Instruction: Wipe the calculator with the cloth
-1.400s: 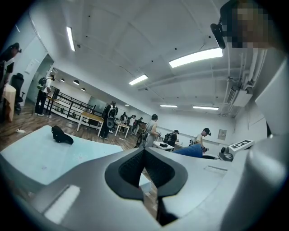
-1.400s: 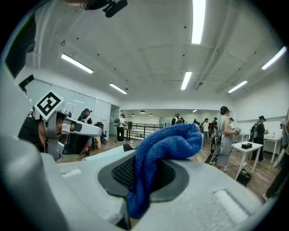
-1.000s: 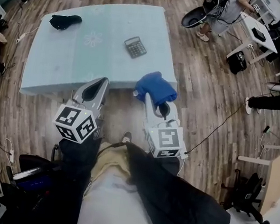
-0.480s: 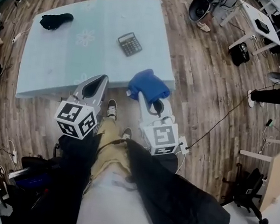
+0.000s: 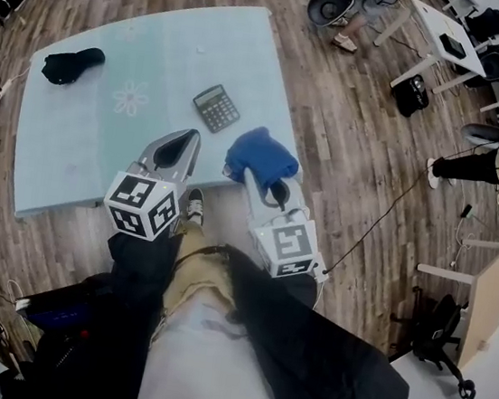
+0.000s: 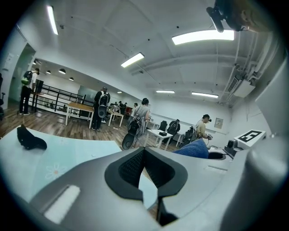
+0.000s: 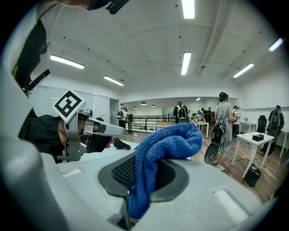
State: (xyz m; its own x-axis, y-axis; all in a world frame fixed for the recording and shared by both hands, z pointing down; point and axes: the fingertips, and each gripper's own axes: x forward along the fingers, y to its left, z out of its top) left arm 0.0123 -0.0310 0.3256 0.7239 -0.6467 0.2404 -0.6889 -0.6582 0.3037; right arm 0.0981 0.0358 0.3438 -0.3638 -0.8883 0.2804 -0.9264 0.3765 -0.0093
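Between right tongs, bunched fuzzy blue cloth; calculator rectangular.

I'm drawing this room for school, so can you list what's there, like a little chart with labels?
Table: light blue table on a wooden floor
To clean: dark grey rectangular calculator, flat on the table, untouched
Cleaner: fluffy blue cloth
Holder: right gripper, shut on the cloth
Other tool: left gripper, shut, empty
Extra: black floppy thing at the table's far left
Wiping: not begun

light: bright, even, from ceiling strips
glare: strips blown white
shadows: faint
edges: fisheye bend, black vignette on gripper views
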